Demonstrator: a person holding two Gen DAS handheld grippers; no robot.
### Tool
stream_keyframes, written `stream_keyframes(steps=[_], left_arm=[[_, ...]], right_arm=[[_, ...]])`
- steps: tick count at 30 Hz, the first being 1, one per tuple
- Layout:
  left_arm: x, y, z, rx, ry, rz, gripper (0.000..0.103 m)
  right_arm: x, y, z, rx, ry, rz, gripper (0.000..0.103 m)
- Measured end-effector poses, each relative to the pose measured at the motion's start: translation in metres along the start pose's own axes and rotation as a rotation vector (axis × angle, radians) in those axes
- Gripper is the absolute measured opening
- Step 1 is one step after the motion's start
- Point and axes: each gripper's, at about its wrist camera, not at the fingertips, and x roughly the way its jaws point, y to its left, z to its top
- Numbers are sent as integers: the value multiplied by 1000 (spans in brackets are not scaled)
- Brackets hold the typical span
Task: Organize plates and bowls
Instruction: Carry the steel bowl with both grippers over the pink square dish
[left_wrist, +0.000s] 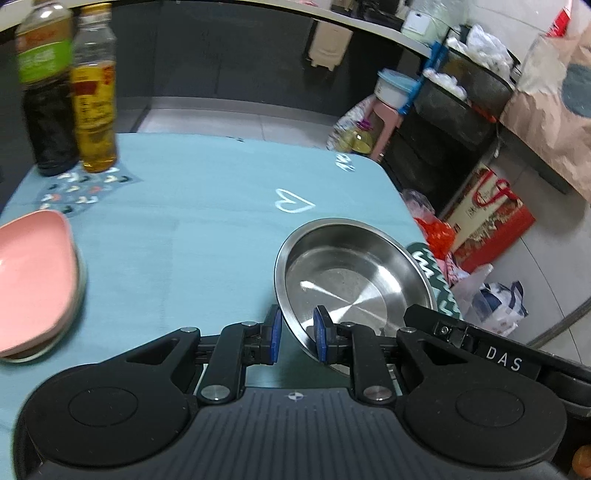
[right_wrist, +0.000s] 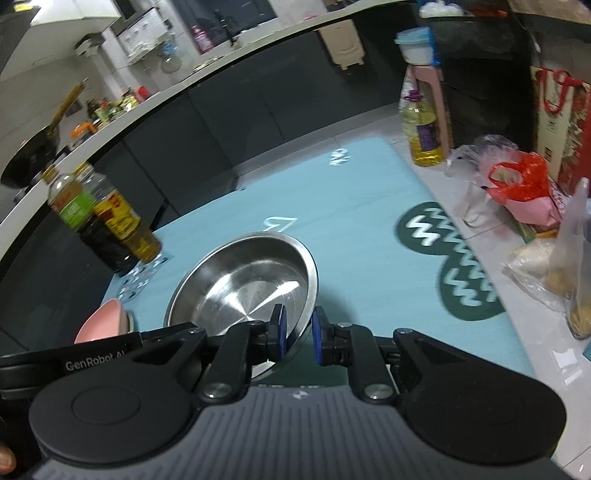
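A: Where is the steel bowl (left_wrist: 351, 280)?

B: Lifted above the light blue tablecloth (left_wrist: 192, 236), tilted, its inside facing both cameras. It is empty and shiny.

A: What holds it?

B: Both tongs. The left gripper (left_wrist: 297, 334) is clamped on the near rim, 1 blue pad outside the wall and 1 inside. The right gripper (right_wrist: 298, 334) pinches the rim the same way at another spot, seen in the right wrist view.

A: So neither stands open?

B: No, each is closed on the bowl's thin rim.

A: Any other dishes?

B: A pink plate (left_wrist: 33, 280) lies at the left edge of the cloth, on top of another dish whose rim shows beneath it. It is well apart from the bowl.

A: And further out?

B: 2 bottles stand touching at the far left of the table: a dark bottle with a green label (left_wrist: 44, 85) and an amber bottle with a yellow label (left_wrist: 94, 96). On the floor to the right lie a red plastic bag (right_wrist: 517, 181) and a jug of yellow oil (right_wrist: 424, 129).
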Motion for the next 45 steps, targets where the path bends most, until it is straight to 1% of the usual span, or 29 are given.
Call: stream_keyframes(steps=[8,12,15,22,26,36,39,45], left_arm=[[-26,44,-2,-71,-49,50,17],[-37,66,-3,-109,-67,86,17],[-45,82,-3,-137,-77,111,17],[-69,122,-7,-208,-129,169,17],[-74,147,-10,-257,-133,189,17],[-74,192,-18,-339,-126,224,17],[-74,201,-18,-350,-124,239,17],[-69,214,-18,-361,-120,260,17]], right_arm=[[11,45,-3,-78,25,54,0],[18,67,-3,-121,45,81,1],[26,87,-3,-160,66,95,1],[44,133,-4,-246,116,142,1],[56,157,-6,-296,148,162,1],[89,205,-16,-412,219,150,1],[98,218,-20,-454,232,144,1],[114,229,-26,-491,266,137,2]])
